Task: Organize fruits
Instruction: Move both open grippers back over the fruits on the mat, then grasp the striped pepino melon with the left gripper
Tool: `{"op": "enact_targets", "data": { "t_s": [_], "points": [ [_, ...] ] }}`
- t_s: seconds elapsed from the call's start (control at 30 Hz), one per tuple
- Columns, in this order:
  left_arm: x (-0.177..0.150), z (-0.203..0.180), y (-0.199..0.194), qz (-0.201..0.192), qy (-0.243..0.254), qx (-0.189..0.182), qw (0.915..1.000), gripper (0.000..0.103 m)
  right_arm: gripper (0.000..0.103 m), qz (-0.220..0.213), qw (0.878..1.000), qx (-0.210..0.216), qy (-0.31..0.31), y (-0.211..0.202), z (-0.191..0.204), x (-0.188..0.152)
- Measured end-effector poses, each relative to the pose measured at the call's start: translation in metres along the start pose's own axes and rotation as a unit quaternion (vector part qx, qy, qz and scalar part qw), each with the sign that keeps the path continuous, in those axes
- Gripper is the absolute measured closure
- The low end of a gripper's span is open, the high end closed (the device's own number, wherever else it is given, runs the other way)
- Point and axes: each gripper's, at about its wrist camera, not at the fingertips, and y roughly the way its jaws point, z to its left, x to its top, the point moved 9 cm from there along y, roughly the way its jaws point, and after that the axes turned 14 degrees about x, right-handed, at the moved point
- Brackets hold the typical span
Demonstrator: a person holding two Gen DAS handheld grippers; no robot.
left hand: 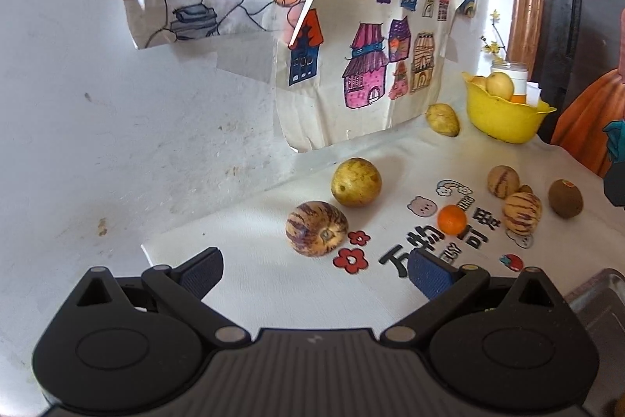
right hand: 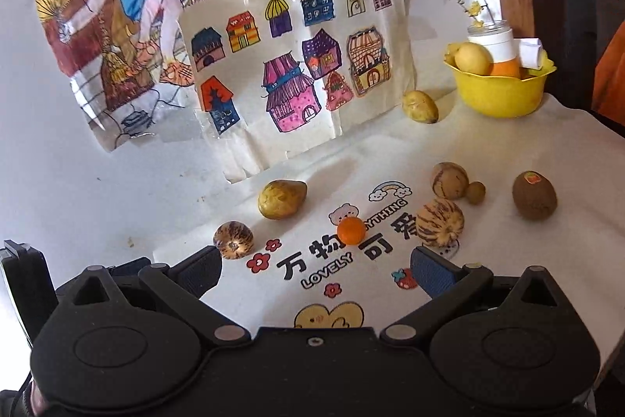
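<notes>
Left wrist view: yellow bowl (left hand: 504, 124) standing at far end of table (left hand: 254, 284), already holding few fruits. Still lying loose on cloth: striped melon (left hand: 316, 228) nearest, yellow-green fruit (left hand: 356, 181) behind it, small orange (left hand: 452, 219), two more striped melons, kiwi (left hand: 565, 198), another yellow fruit beside bowl. Left hand-held gripper (left hand: 316, 272) standing wide open, holding nothing, touching nothing.

Right wrist view: same fruits waiting, so most of sorting seems remaining. Right hand-held gripper (right hand: 316, 270) also spreading wide, empty, hovering above cloth, small orange just ahead.
</notes>
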Motion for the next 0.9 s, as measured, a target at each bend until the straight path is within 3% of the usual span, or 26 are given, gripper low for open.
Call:
{"op": "enact_targets", "data": {
  "t_s": [0.73, 0.9],
  "points": [
    [0.007, -0.02, 0.088, 0.026, -0.006, 0.005, 0.9996, 0.001, 0.0, 0.045, 0.999, 0.002, -0.001, 0.097, -0.032, 0.017],
    [0.006, -0.023, 0.1, 0.029, -0.008, 0.006, 0.9995, 0.008, 0.0, 0.053, 0.999, -0.001, -0.002, 0.112, -0.039, 0.018]
  ]
}}
